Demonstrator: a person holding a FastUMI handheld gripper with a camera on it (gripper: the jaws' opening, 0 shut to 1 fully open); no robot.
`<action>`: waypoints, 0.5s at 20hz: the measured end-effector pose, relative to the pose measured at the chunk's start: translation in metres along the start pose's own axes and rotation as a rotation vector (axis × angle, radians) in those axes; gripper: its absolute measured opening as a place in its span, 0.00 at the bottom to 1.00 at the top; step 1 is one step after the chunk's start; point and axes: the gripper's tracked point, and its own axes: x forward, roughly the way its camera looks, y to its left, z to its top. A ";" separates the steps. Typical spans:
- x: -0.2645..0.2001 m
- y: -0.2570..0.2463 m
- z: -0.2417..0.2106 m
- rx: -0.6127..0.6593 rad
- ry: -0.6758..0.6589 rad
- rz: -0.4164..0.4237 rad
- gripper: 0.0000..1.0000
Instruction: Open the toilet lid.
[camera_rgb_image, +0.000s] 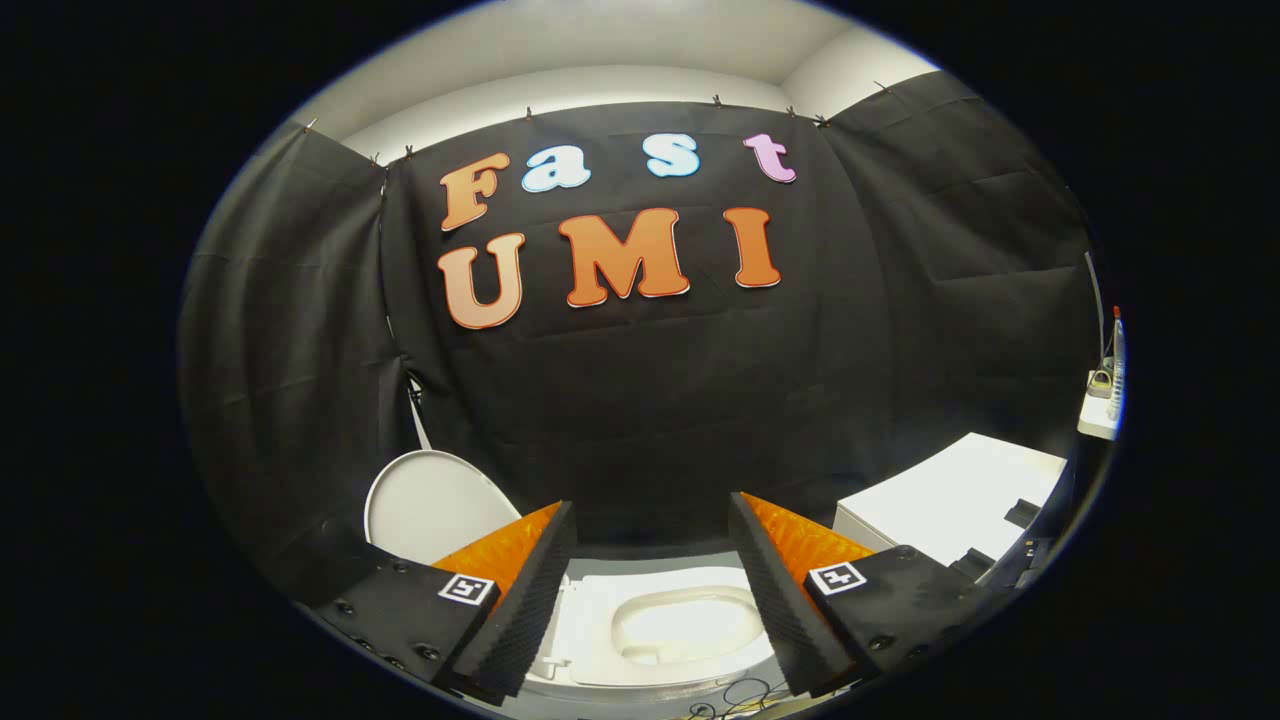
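hidden: my left finger pad covers the left edge of the toilet (690, 625) and my right one covers its right edge, so i only see the middle of the seat and bowl.
cut off: the near rim of the toilet runs out of sight below my fingers; some thin dark cables (735, 695) lie there, hard to make out.
hard to tell: whether the toilet lid (430, 505) is joined to the toilet at a hinge, since my left finger block stands in front of its lower part.
my fingers: the fingers (650, 600) are spread wide, holding nothing, with the bowl showing in the gap between them.
toilet lid: raised and upright, a pale rounded panel to the far left of the bowl, beyond my left finger, against the black cloth wall (650, 400).
seat: down, white, with the lit oval bowl opening in it.
right side: a white box-like unit (950, 495) stands beyond my right finger, near the toilet, with small dark parts on its near right corner that i cannot name.
far right: a white power strip (1100, 410) hangs at the wall's edge, too small to tell more.
in the way: only my own finger pads.
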 end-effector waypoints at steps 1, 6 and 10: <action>0.000 -0.001 -0.001 -0.003 -0.001 0.000 0.98; 0.000 0.005 0.004 0.011 -0.004 0.007 0.99; 0.000 0.003 0.002 -0.001 -0.005 0.003 0.98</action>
